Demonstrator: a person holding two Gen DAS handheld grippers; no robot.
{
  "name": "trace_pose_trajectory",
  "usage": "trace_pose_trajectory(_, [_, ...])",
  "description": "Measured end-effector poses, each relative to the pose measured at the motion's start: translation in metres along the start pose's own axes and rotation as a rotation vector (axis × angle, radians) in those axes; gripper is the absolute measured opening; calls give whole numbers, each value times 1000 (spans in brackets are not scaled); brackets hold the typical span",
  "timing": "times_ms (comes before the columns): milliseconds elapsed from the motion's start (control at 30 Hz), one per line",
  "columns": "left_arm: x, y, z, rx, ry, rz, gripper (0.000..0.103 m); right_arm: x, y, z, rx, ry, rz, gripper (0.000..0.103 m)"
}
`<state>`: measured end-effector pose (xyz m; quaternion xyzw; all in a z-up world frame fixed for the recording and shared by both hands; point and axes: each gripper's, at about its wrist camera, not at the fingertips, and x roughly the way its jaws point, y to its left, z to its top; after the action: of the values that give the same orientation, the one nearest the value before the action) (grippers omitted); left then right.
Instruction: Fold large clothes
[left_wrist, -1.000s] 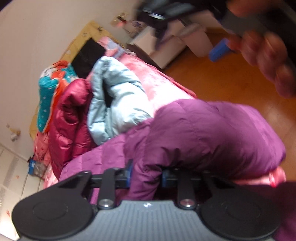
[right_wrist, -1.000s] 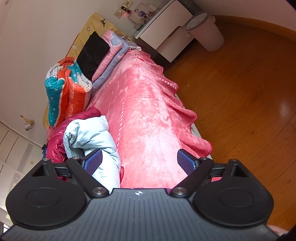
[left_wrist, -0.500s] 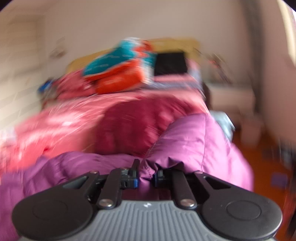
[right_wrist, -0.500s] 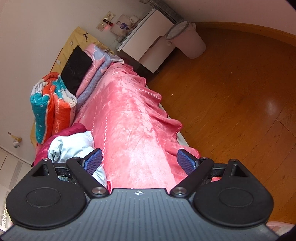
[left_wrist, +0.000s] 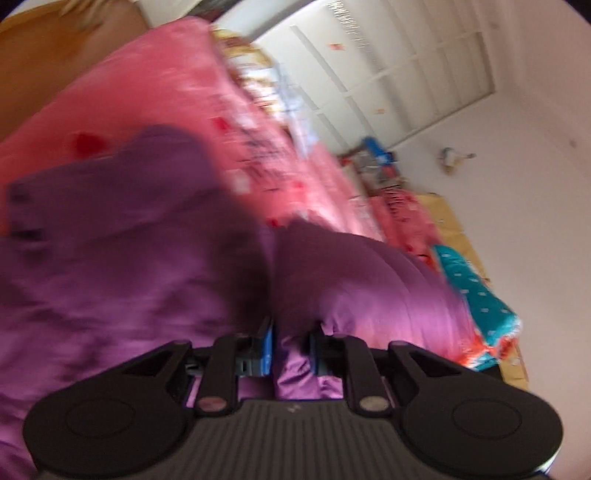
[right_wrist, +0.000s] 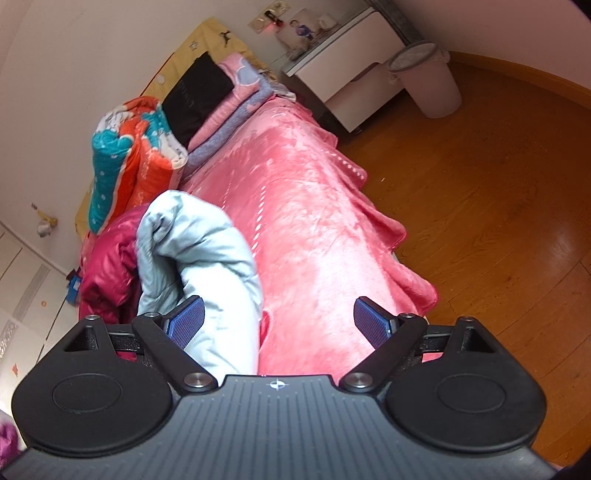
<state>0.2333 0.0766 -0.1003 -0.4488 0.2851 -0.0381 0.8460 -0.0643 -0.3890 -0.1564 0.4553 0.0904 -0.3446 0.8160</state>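
Note:
My left gripper (left_wrist: 291, 343) is shut on a fold of the purple puffer jacket (left_wrist: 129, 266), which spreads blurred over the pink bed cover (left_wrist: 177, 81). My right gripper (right_wrist: 277, 325) is open and empty above the pink bed (right_wrist: 306, 221). A light blue jacket (right_wrist: 199, 243) lies bunched just past its left finger. A dark red jacket (right_wrist: 107, 266) lies beside the blue one.
A folded teal and orange quilt (right_wrist: 129, 155) and pillows (right_wrist: 221, 99) sit at the bed's head. A white nightstand (right_wrist: 351, 85) and a pink bin (right_wrist: 428, 81) stand on the wood floor (right_wrist: 498, 184). White wardrobe doors (left_wrist: 388, 66) line the far wall.
My left gripper has swung round with the purple jacket, so its view now faces the wardrobe side. My right gripper stayed open and shifted slightly over the bed.

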Motion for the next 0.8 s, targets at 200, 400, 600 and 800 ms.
trace_pose_trajectory(200, [-26,27,5,108,-46,23,44,-2,43,-17,-174,-18,64,103])
trace_pose_trajectory(400, [-36,23,24,283,-114,-42,67,-16,99,-42,-454,-8,229,103])
trace_pose_trajectory(600, [-18,30,35,292,-67,-76,78,-16,160,-104,-748,166,430,103])
trace_pose_trajectory(800, [-3,38,43,278,-33,-68,60,-7,205,-172,-912,375,549,103])
